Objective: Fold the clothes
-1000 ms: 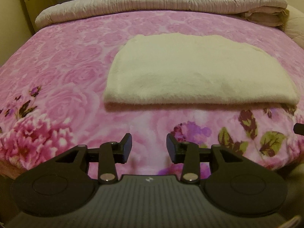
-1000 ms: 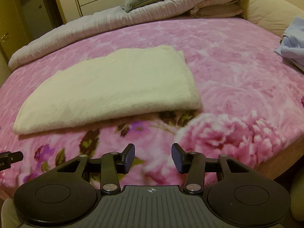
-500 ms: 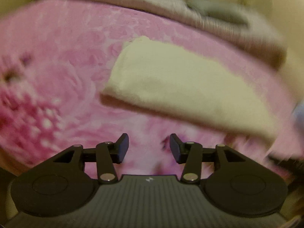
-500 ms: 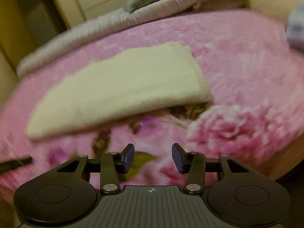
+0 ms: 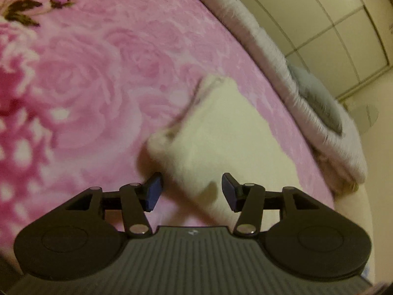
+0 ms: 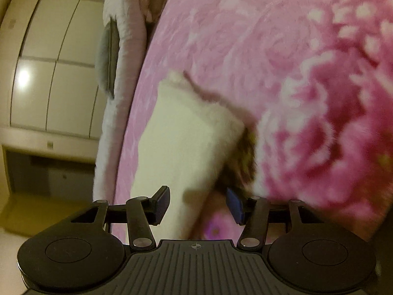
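A cream fluffy folded cloth point(image 5: 221, 132) lies on the pink floral bedspread point(image 5: 86, 78). In the left wrist view, my left gripper point(image 5: 191, 191) is open, its jaws standing either side of the cloth's near left corner. In the right wrist view, the same cloth point(image 6: 181, 132) shows, and my right gripper point(image 6: 199, 204) is open with its jaws astride the cloth's near right corner. Both views are tilted and blurred. I cannot tell whether the pads touch the cloth.
A grey-white quilt roll point(image 5: 282, 56) with a grey pillow point(image 5: 316, 98) lies along the bed's far side, also in the right wrist view point(image 6: 122, 49). Cream wardrobe doors point(image 6: 49, 61) stand behind. The bedspread point(image 6: 282, 61) spreads around the cloth.
Both grippers have moved forward from the bed's near edge to the cloth's two near corners and rolled sideways, left to its left end, right to its right end. Jaws stay open.
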The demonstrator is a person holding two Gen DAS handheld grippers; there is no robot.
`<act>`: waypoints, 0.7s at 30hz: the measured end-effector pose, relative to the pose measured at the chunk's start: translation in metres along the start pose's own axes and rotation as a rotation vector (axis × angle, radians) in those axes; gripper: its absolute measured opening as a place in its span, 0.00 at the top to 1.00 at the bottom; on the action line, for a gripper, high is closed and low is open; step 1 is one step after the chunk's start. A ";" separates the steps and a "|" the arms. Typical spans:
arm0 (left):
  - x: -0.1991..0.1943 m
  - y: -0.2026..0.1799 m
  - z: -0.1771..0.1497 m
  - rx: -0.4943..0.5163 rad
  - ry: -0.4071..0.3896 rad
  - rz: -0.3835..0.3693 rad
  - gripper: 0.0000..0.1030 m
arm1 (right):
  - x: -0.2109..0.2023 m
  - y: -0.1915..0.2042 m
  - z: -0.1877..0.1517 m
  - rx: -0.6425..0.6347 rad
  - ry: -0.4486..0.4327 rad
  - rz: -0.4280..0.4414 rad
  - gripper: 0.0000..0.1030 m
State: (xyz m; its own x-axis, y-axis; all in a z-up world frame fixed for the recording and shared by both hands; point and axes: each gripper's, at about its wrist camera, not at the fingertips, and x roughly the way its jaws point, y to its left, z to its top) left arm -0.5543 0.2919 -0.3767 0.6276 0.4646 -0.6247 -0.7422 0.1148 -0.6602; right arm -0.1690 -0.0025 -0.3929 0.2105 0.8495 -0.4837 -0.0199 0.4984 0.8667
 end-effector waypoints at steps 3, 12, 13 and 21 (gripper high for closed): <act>0.012 -0.003 0.005 0.011 -0.014 -0.015 0.62 | 0.012 0.007 0.001 -0.034 -0.034 -0.004 0.48; -0.004 -0.016 0.006 0.216 -0.068 -0.043 0.93 | 0.001 0.010 0.002 -0.106 -0.077 -0.028 0.94; -0.011 -0.019 0.003 0.252 -0.080 -0.042 0.93 | -0.004 0.012 0.001 -0.131 -0.081 -0.028 0.94; -0.067 -0.005 -0.042 0.307 0.009 -0.066 0.92 | -0.067 -0.011 -0.005 -0.171 -0.055 -0.045 0.94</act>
State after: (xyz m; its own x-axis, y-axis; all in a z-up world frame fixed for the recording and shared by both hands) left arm -0.5831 0.2233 -0.3489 0.6780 0.4399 -0.5889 -0.7350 0.4049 -0.5438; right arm -0.1881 -0.0637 -0.3704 0.2683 0.8173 -0.5100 -0.1742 0.5618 0.8087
